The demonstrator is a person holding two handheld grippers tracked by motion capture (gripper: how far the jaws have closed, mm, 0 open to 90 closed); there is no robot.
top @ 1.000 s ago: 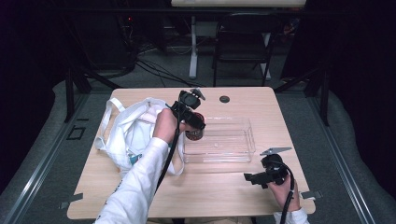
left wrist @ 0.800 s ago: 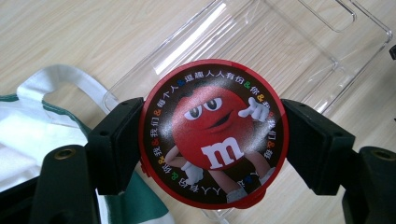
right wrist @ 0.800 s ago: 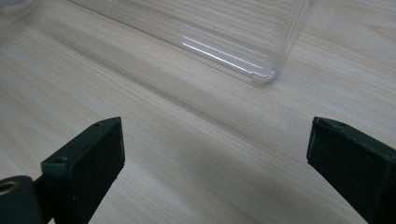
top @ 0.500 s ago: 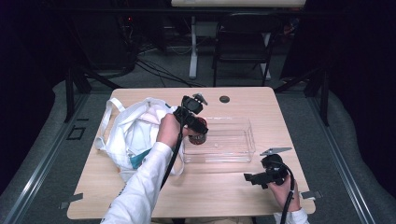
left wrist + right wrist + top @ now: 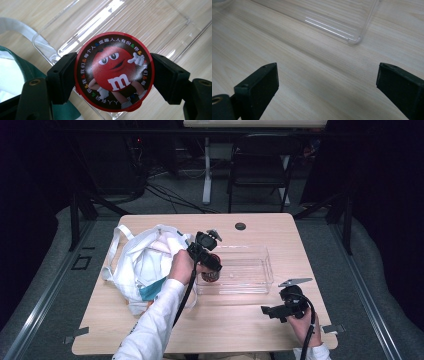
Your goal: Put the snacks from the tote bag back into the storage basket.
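Between the left hand-held gripper's (image 5: 113, 75) jaws: a round red-rimmed candy tin (image 5: 114, 70).

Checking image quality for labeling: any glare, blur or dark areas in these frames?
High view: soft, surroundings dark, table evenly lit. Left gripper view: glare streaks on the clear tray, the round tin sharp. Right gripper view: jaws blurred up close, thin highlight on the tray's corner.

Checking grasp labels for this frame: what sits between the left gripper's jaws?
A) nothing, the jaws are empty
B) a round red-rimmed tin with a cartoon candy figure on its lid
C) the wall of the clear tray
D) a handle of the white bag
B: in the left gripper view the left gripper has both black pads pressed against the sides of the round tin, over the clear tray.
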